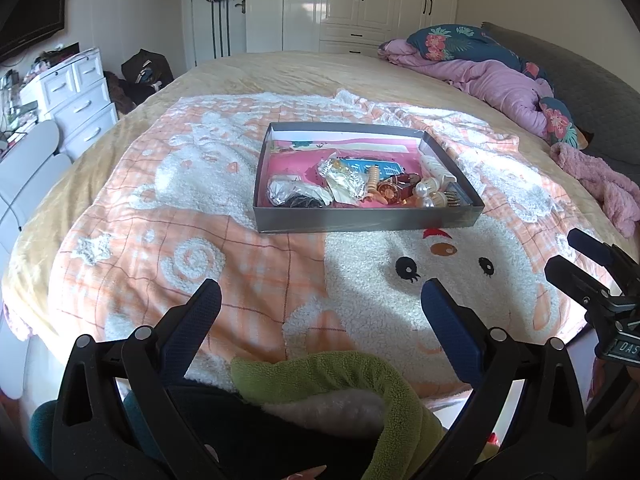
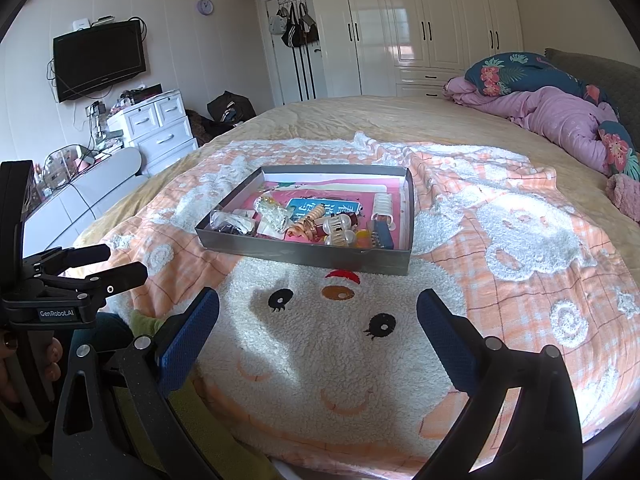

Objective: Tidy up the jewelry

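Sunlit bed [image 1: 120,184] under a fleece blanket carries a shallow grey box [image 1: 368,222], and all visible jewelry [image 1: 396,190] lies heaped inside it along the near wall. Left tongs [image 1: 320,300] and right tongs [image 2: 318,308] hover apart, holding nothing; whether sorting lies ahead or is finished cannot be told.
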{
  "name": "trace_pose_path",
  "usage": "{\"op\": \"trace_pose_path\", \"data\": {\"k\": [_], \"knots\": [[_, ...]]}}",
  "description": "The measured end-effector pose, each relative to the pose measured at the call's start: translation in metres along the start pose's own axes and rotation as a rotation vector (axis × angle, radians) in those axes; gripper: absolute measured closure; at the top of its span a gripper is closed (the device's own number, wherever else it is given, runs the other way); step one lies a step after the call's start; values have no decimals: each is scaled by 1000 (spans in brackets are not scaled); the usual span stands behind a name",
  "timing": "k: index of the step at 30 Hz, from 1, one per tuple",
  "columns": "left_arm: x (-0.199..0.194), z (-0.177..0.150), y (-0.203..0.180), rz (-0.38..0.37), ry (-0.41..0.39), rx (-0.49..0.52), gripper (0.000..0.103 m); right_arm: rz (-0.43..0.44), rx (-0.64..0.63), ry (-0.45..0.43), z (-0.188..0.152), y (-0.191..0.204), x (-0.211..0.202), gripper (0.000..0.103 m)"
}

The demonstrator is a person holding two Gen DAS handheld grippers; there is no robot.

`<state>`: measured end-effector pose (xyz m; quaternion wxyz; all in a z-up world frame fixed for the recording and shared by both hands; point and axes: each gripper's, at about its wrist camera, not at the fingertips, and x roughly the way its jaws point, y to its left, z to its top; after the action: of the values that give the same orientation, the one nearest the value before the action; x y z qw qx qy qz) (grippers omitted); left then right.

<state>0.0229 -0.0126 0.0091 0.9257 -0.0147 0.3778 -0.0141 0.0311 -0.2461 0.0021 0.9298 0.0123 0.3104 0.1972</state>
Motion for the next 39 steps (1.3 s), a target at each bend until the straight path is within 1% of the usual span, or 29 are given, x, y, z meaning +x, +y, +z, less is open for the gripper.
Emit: {"op": "trace_pose_path", "data": {"k": [13,21,25,30,33,35,36,39], "knots": [[1,-1,1,-4,7,6,9,-1,-1,7,-1,0,1,4],[5,-2,-4,-40,24,4,9,-10,0,16,1,-1,8,5],[6,0,-3,-13,29,-7,9,-14,16,26,-1,-9,13,5],[10,5,4,41,38,-25,9,-32,38,28,1,-24,18,5],[20,13,22,48,53,-80,9,-45,57,21,6,-38,22,5],[33,22,41,67,79,-132,9,-76,58,16,11,-52,26,5],[43,30,60,87,85,-165,9,-95,61,15,13,-60,28,5],[65,47,108,168,78,-221,9,-185,100,35,23,-107,42,5]]}}
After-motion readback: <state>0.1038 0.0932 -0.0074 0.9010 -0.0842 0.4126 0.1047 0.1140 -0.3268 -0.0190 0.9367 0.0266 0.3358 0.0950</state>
